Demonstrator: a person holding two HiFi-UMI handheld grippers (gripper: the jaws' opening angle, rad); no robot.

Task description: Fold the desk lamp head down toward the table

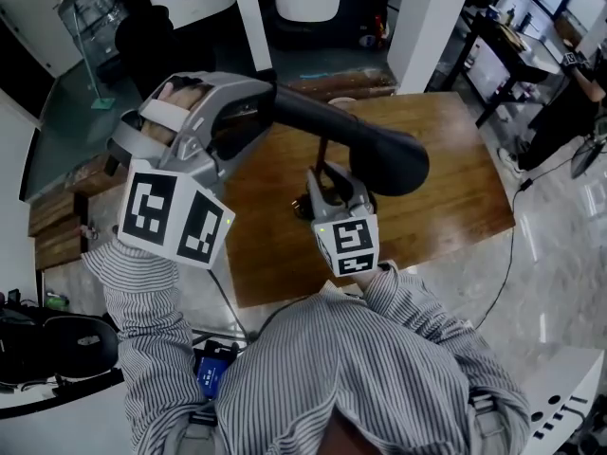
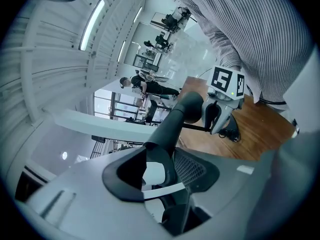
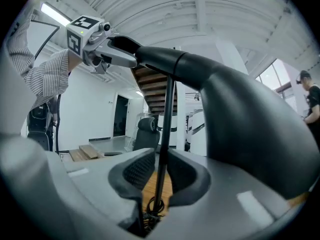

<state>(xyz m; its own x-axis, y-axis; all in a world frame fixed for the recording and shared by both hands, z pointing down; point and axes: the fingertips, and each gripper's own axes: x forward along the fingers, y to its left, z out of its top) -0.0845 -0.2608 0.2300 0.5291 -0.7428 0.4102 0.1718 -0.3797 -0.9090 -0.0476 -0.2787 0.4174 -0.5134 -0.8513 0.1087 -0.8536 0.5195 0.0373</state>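
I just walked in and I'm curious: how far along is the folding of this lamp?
Done: the left gripper clamps the narrow end of the head, and the right gripper has its jaws either side of the pole, not squeezing it. In hand: just that hold; the head sits roughly level, raised above the table. Left: swinging the head down toward the table.
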